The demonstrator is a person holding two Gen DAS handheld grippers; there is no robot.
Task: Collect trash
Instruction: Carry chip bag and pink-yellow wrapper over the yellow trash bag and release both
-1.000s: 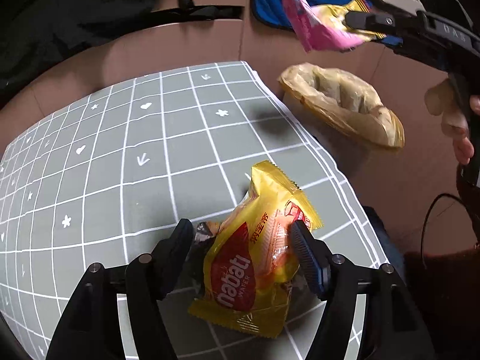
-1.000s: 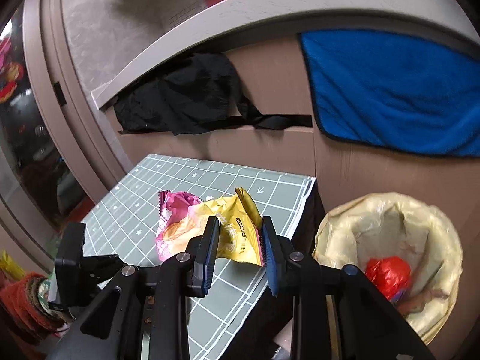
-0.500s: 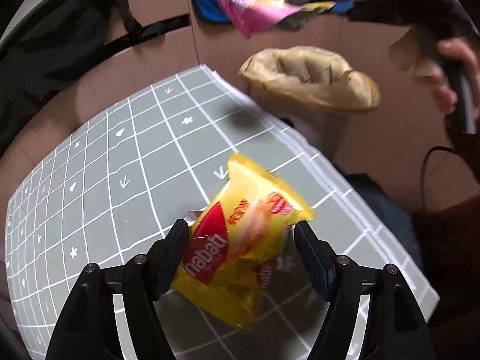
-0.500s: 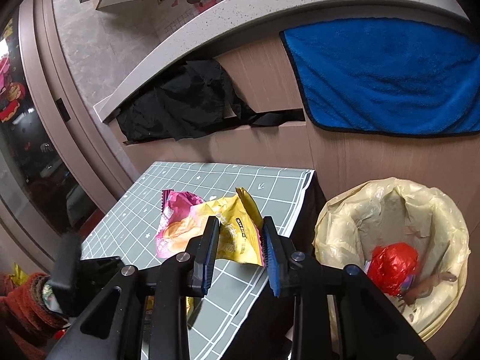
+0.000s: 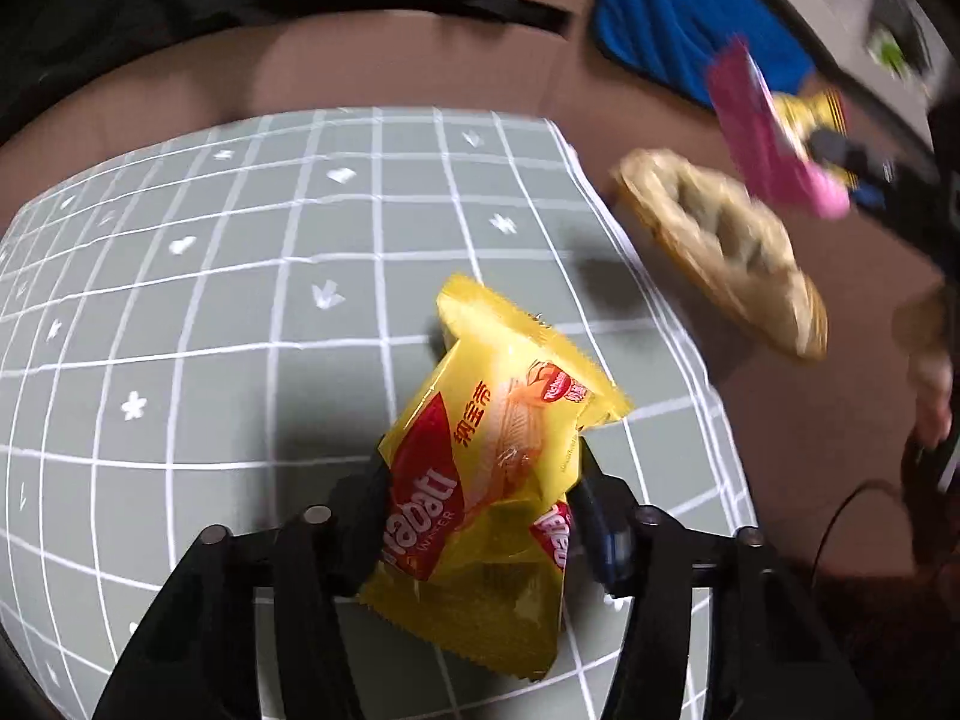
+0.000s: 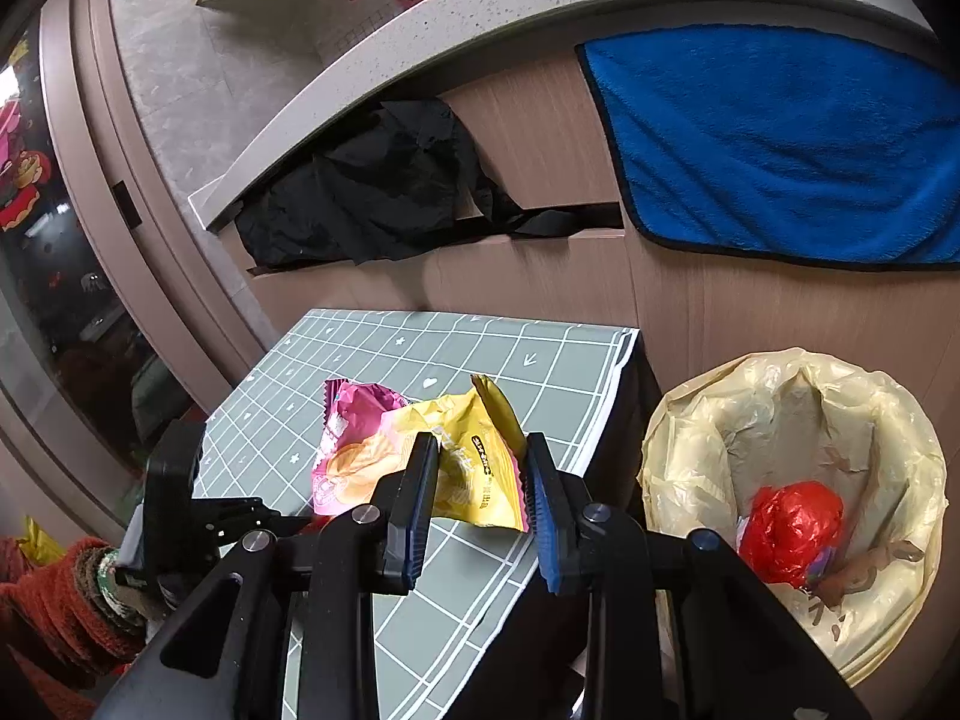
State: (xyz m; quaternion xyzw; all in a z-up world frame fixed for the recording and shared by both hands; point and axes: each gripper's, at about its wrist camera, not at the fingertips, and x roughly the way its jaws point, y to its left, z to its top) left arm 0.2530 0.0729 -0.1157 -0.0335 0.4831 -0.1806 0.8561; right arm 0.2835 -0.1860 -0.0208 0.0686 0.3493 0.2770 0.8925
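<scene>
My left gripper is shut on a yellow Nabati wafer wrapper and holds it above the grey grid mat. My right gripper is shut on a pink and yellow snack wrapper, held in the air left of the trash bin lined with a pale yellow bag. A red crumpled wrapper lies inside the bin. The left wrist view shows the bin right of the mat and the right gripper's wrapper above it.
The mat lies on a small dark table beside the bin. A blue towel and a black cloth hang on the brown wall behind. A hand in a red sleeve is at the lower left.
My left gripper has closed on the Nabati wrapper and lifted it off the mat. My right gripper has edged with its wrapper closer to the bin.
</scene>
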